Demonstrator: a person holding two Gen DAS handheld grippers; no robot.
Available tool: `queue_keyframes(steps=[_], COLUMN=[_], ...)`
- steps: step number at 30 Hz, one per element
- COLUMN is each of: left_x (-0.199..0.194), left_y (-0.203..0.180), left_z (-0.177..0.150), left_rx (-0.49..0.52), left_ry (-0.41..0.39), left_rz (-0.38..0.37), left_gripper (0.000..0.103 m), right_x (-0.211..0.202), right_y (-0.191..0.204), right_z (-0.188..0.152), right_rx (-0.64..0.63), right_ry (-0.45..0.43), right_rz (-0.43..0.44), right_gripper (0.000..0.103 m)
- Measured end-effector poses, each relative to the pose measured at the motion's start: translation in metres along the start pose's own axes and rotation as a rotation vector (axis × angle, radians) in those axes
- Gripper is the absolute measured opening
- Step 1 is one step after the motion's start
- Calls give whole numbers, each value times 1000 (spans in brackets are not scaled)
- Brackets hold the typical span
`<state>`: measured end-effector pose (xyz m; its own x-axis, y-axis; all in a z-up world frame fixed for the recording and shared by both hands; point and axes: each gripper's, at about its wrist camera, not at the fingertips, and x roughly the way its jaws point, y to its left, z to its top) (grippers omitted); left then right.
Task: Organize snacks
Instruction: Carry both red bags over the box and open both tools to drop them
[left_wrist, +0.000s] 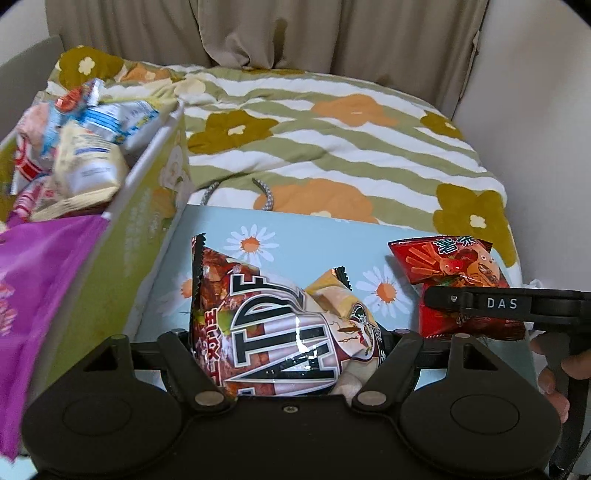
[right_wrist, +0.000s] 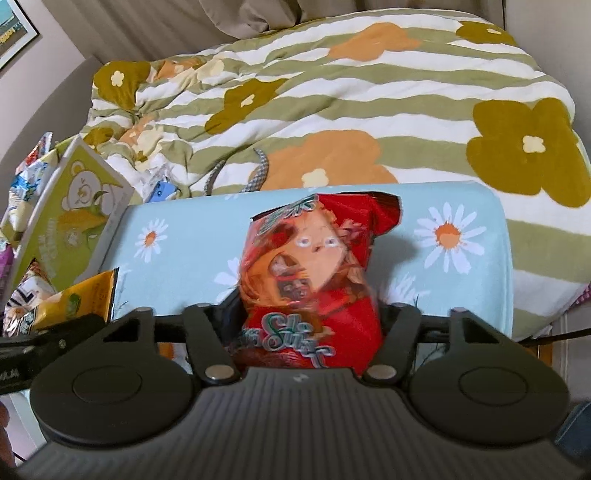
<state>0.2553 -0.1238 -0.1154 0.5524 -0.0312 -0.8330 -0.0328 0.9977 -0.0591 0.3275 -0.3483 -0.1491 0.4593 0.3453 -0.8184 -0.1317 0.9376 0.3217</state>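
Observation:
My left gripper (left_wrist: 288, 343) is shut on a brown and white snack bag (left_wrist: 273, 317) with big black letters, held over the light blue daisy-print surface (left_wrist: 229, 225). My right gripper (right_wrist: 310, 314) is shut on a red snack bag (right_wrist: 317, 266) with a cartoon face; this bag and the right gripper also show in the left wrist view (left_wrist: 461, 273). A green cardboard box (left_wrist: 147, 199) to the left holds several snack packets (left_wrist: 88, 155). The box also shows at the left of the right wrist view (right_wrist: 74, 214).
A purple bag (left_wrist: 40, 288) lies at the box's near end. A striped floral quilt (left_wrist: 332, 147) covers the bed behind the blue surface. A grey cord (left_wrist: 266, 195) lies on the quilt. Beige curtains (left_wrist: 295, 33) hang behind.

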Motion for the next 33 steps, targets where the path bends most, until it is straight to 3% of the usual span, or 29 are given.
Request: queue_keyframes(steps=[7,13,22,28,33], left_x=[-51,-103,-161,-174,-165], left_y=[13,46,134,209,262], left_z=[-8,-9,7,27,53], left_rx=[-17,-67,-147,-174,-157], left_ry=[-82,-170,-286,-301,-291], left_rz=[-21,-8,68,67,34], left_gripper=[78,78,78,79,79], right_x=[-33,-75,-113,-110,-102], right_y=[24,69,172,252,309], right_z=[-9,-4,12,17,20], right_rx=[-28,-79,-170,-191,-192], right_ry=[-57,-139,-232,-266,-281], right_rz=[17,62,222,260,241], right_gripper=[76,76,76,76,76])
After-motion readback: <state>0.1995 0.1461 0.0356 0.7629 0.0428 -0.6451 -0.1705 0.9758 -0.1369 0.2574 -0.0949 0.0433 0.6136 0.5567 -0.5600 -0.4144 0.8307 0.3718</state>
